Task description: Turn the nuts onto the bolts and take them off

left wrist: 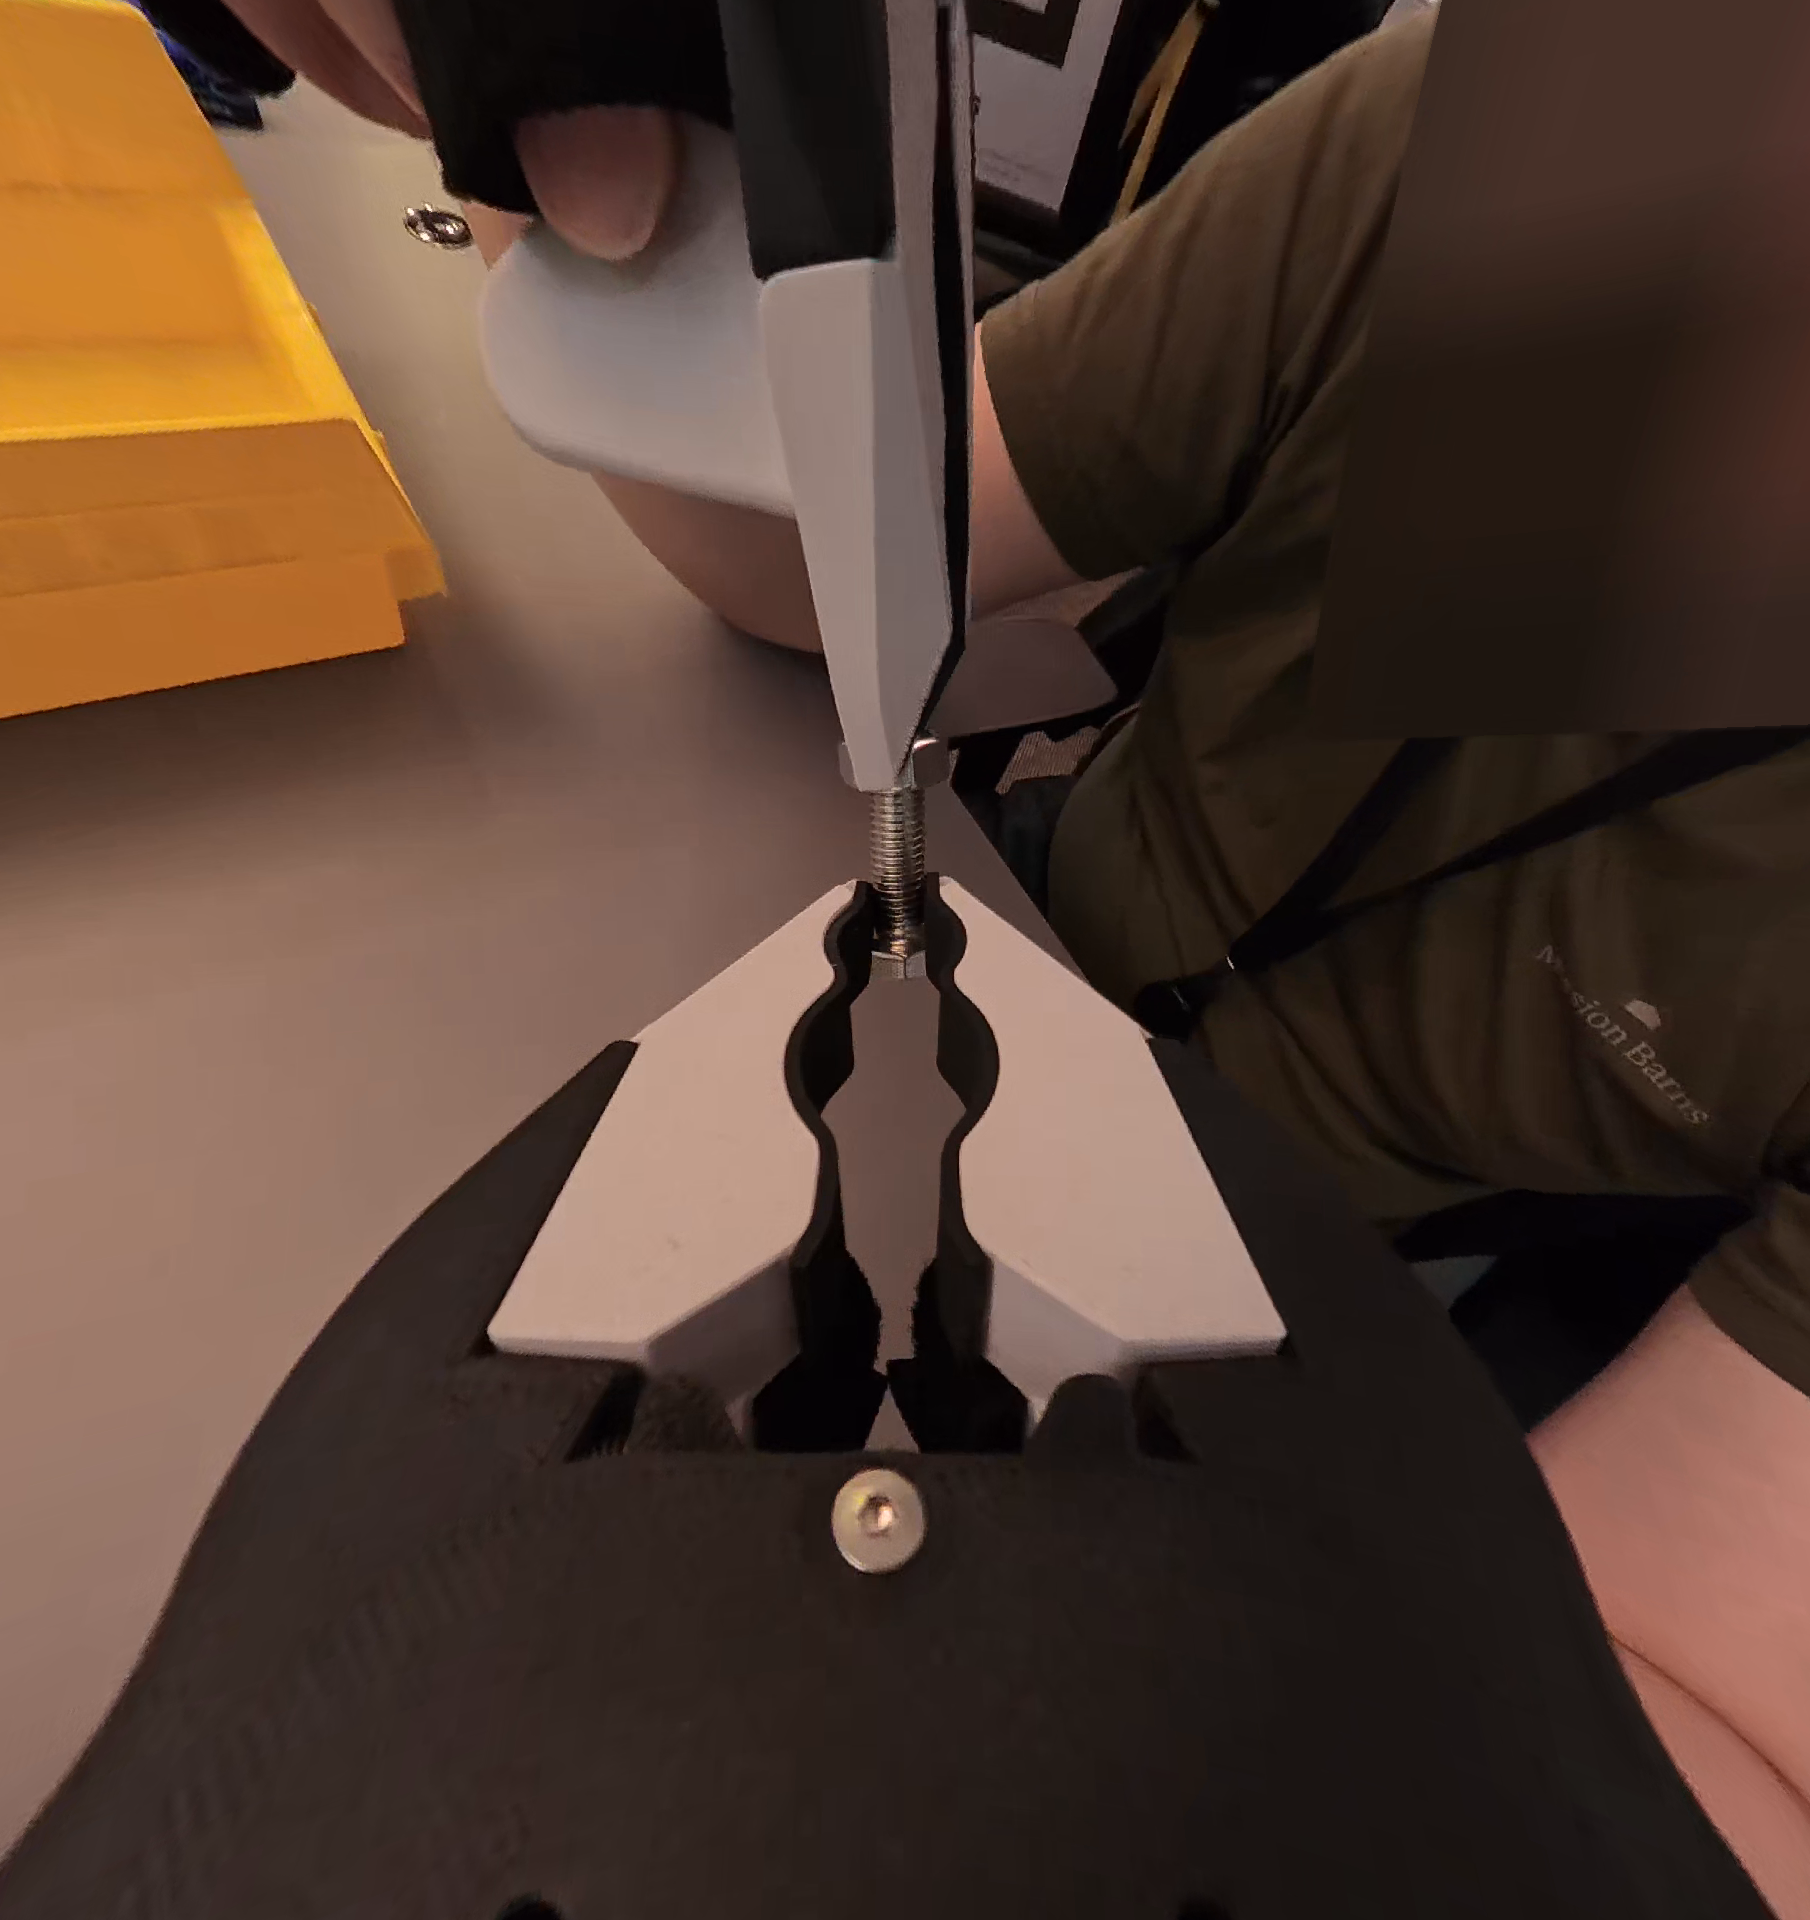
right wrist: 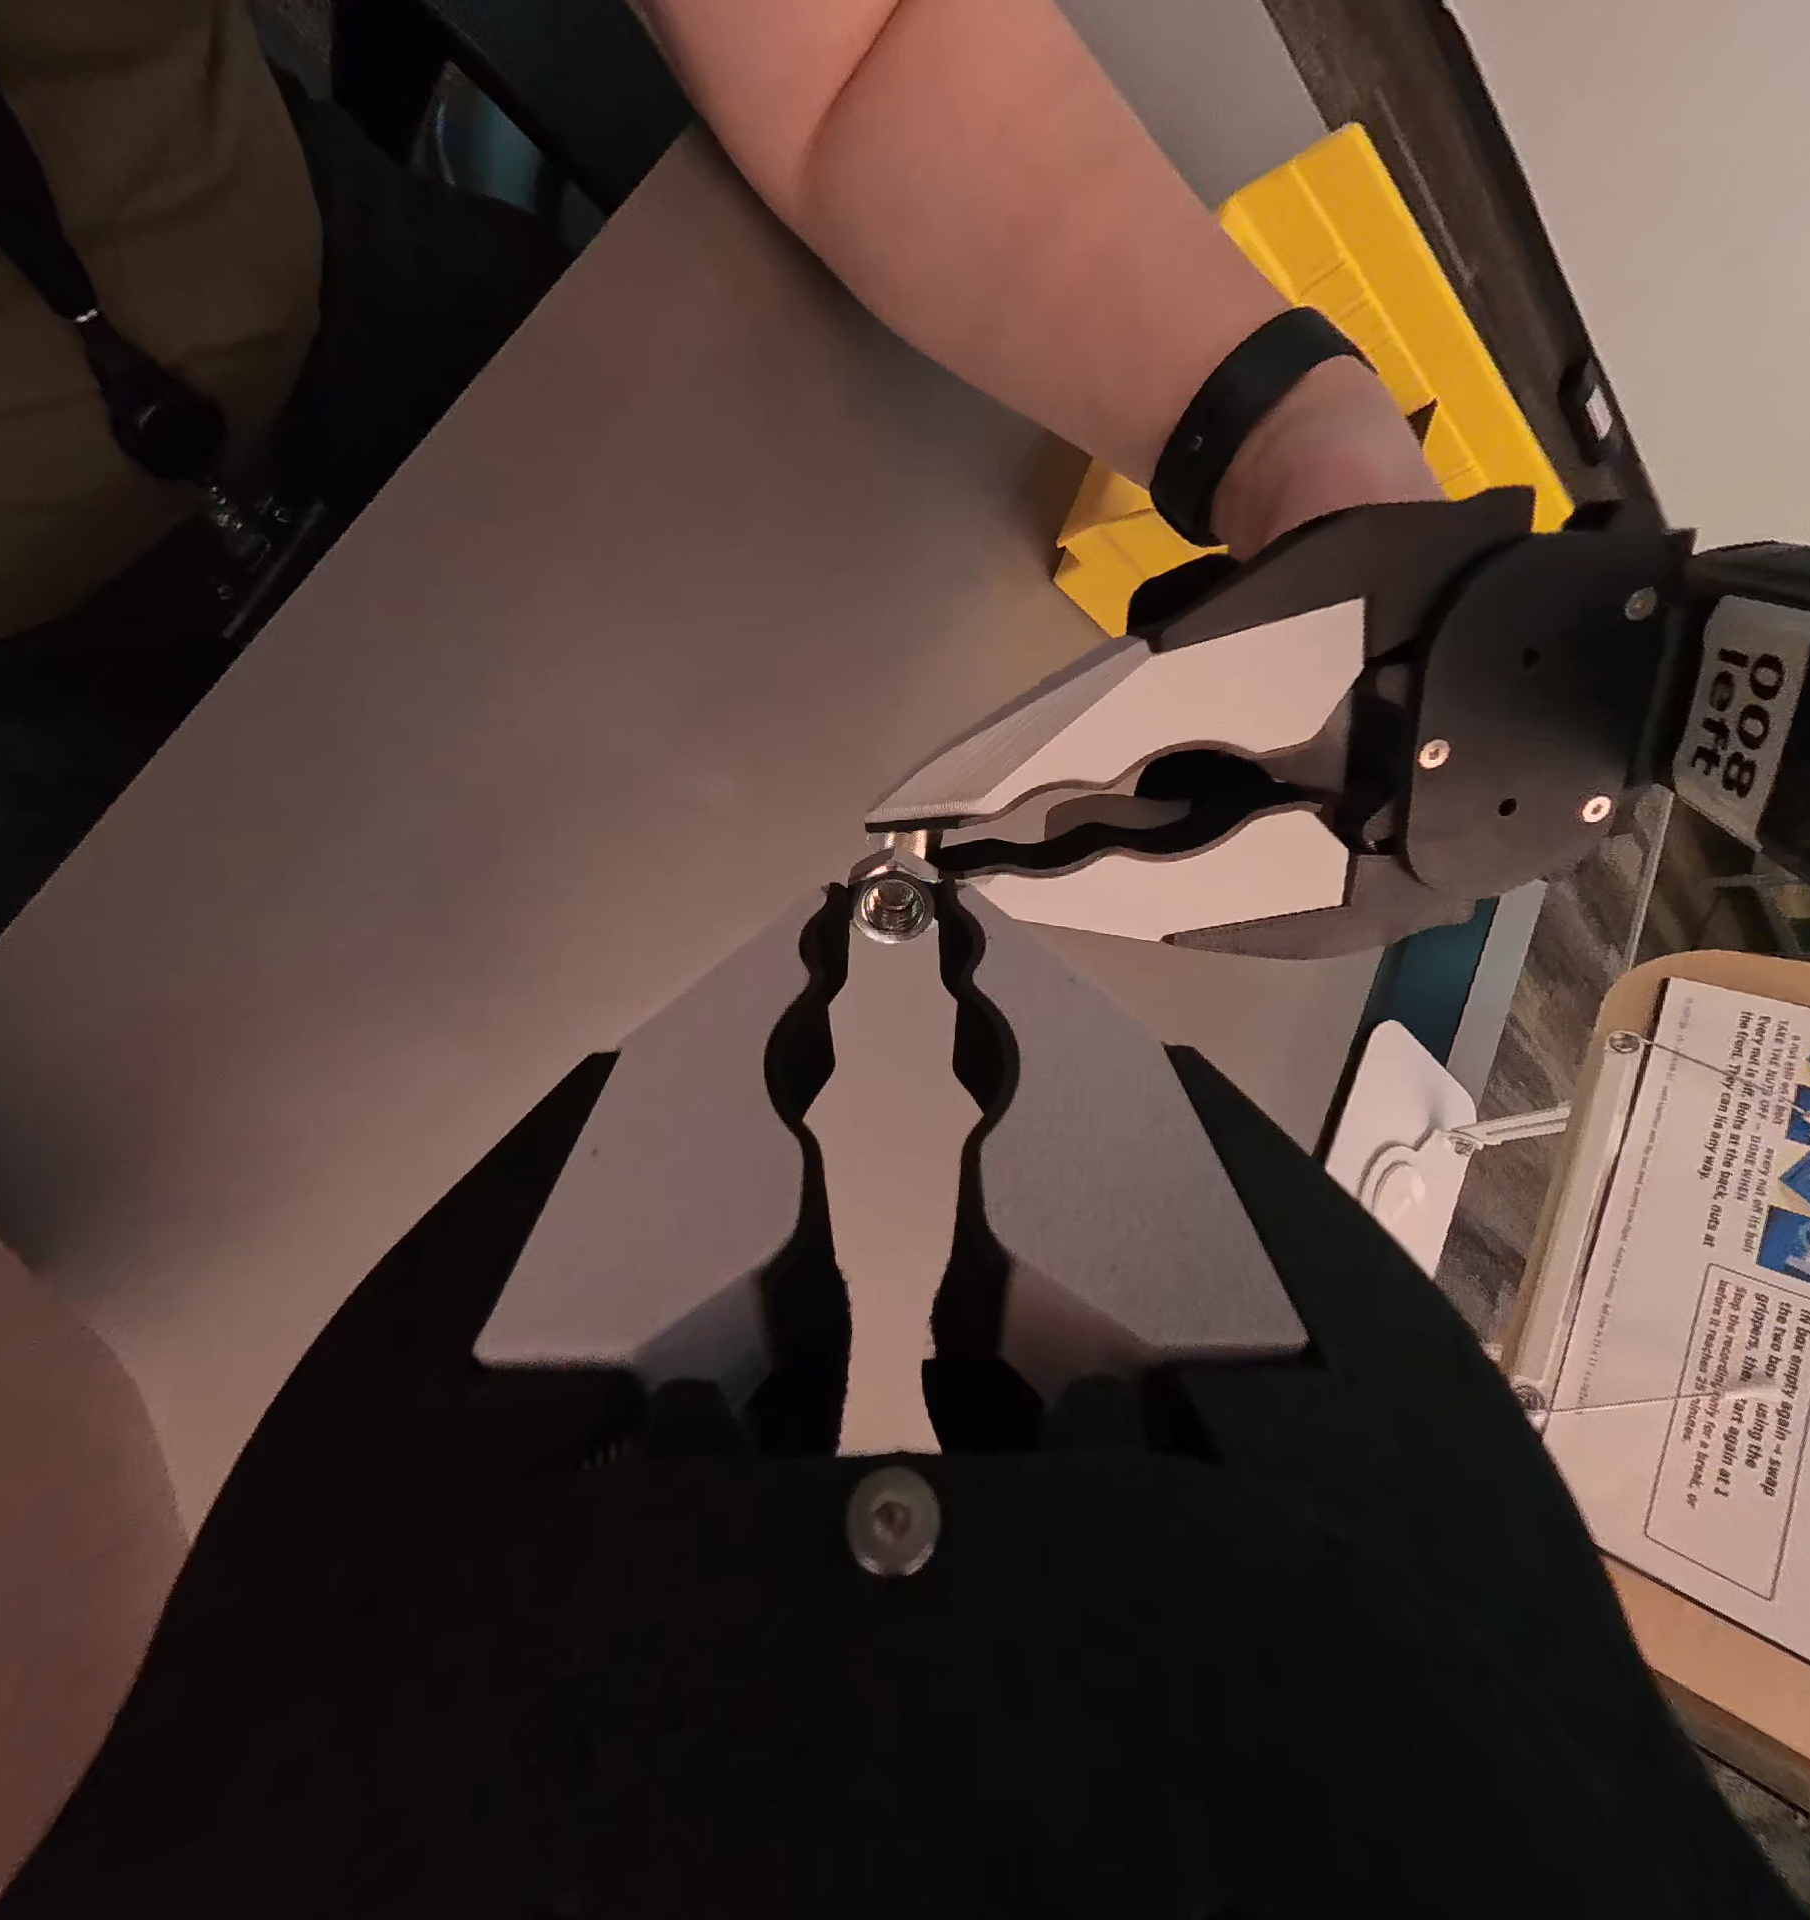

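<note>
Between claw tips, bolt (left wrist: 897, 883) half hidden

Plain grey table (left wrist: 257, 935) takes up most of both views, smooth matte top, warm dim-ish light on it that fades darker toward one corner. Yellow plastic bin (left wrist: 132, 436) sits at the far side of the table, stepped ribbed sides. Past the table edge in the right wrist view there's a pale wall (right wrist: 1732, 208) and a dark strip running along it. Lower down is a tan board (right wrist: 1659, 1662) with a printed sheet (right wrist: 1711, 1299) under clear plastic, and patterned grey flooring (right wrist: 1566, 987) beside it.
</note>
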`<state>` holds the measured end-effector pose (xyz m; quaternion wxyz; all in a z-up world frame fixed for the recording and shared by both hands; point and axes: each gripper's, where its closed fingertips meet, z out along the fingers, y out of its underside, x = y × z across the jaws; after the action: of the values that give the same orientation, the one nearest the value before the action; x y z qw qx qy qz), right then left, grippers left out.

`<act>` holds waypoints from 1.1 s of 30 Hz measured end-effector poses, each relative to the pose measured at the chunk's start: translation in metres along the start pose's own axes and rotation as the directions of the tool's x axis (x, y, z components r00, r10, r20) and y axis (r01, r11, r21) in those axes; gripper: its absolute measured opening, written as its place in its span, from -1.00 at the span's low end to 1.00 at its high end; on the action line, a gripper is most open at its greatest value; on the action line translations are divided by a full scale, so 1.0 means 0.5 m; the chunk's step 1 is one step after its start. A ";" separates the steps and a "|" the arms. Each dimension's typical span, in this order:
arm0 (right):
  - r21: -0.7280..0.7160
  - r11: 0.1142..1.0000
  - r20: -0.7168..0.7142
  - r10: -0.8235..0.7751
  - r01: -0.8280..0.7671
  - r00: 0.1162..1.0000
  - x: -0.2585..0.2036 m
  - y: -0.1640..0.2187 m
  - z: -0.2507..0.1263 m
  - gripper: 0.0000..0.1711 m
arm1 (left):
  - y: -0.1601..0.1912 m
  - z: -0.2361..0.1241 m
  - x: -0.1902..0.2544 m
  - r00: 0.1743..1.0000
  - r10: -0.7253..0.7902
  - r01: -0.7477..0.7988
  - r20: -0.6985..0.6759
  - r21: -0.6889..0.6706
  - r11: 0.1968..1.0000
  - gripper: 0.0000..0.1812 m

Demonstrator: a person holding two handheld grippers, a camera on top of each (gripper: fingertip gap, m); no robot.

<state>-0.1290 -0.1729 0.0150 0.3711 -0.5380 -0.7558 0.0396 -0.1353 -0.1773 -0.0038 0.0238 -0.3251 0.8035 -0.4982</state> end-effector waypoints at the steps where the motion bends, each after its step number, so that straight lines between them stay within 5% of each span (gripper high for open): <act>1: 0.000 1.000 0.002 -0.002 0.002 1.000 -0.001 -0.002 0.000 -0.81 | 0.000 0.001 0.001 1.000 0.001 -0.001 -0.003 -0.003 1.000 -0.92; 7: -0.004 0.998 -0.040 0.060 -0.060 0.997 0.020 0.006 -0.006 -0.81 | -0.008 -0.014 -0.010 0.999 -0.005 0.004 0.045 0.022 1.000 -0.92; 14: 0.066 0.911 -0.065 0.411 -0.407 0.909 0.091 0.033 -0.017 -0.82 | -0.023 -0.061 -0.051 0.978 -0.086 0.069 0.191 0.095 0.993 -0.92; 23: 0.136 0.605 0.078 0.783 -0.785 0.617 0.157 0.082 -0.004 -0.81 | -0.014 -0.119 -0.107 0.876 -0.216 0.185 0.431 0.113 0.976 -0.92; 33: 0.167 0.358 0.131 0.915 -0.919 0.381 0.202 0.124 0.013 -0.81 | 0.004 -0.171 -0.157 0.654 -0.141 0.199 0.743 0.011 0.980 -0.92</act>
<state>-0.0992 -0.0598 0.0341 0.3355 -0.8240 -0.3220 0.3237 -0.1054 -0.0669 0.0151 0.2891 -0.5732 0.7079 -0.2946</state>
